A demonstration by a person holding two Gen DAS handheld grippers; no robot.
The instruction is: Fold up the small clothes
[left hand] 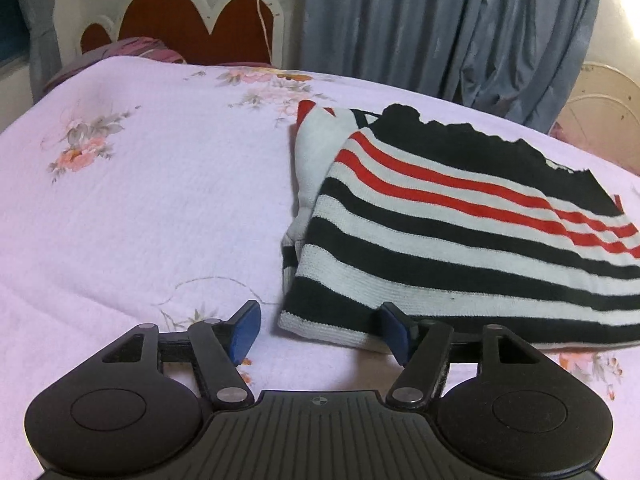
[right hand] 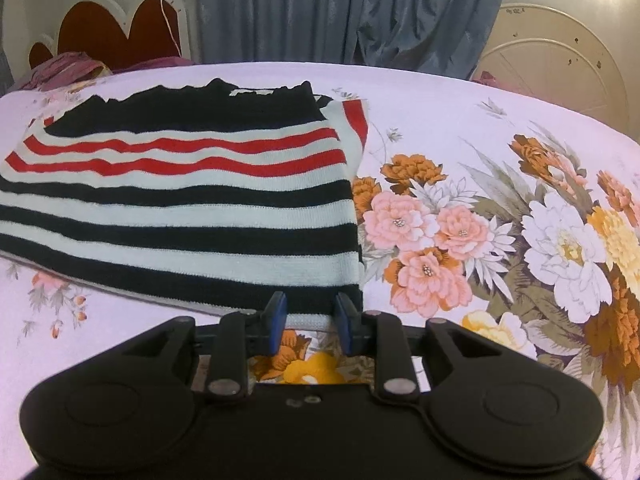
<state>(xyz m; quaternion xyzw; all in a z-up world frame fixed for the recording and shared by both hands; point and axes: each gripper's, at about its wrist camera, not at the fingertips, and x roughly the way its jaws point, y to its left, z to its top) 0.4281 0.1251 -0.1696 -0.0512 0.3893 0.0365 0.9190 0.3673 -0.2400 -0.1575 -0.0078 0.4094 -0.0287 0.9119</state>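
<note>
A small knitted sweater [left hand: 440, 232] with black, white and red stripes lies partly folded on the bed; it also shows in the right wrist view [right hand: 180, 208]. A white sleeve part [left hand: 320, 152] is tucked at its left side. My left gripper [left hand: 320, 330] is open, its blue pads either side of the sweater's near left hem corner. My right gripper [right hand: 310, 322] is open with a narrower gap, its pads either side of the near right hem corner. Neither is closed on the cloth.
The sweater lies on a pale pink bedsheet [left hand: 140, 200] with a large flower print [right hand: 500, 232]. A red and white headboard [left hand: 192, 20] and a purple pillow [left hand: 132, 50] are at the far end. Grey-blue curtains [left hand: 440, 28] hang behind.
</note>
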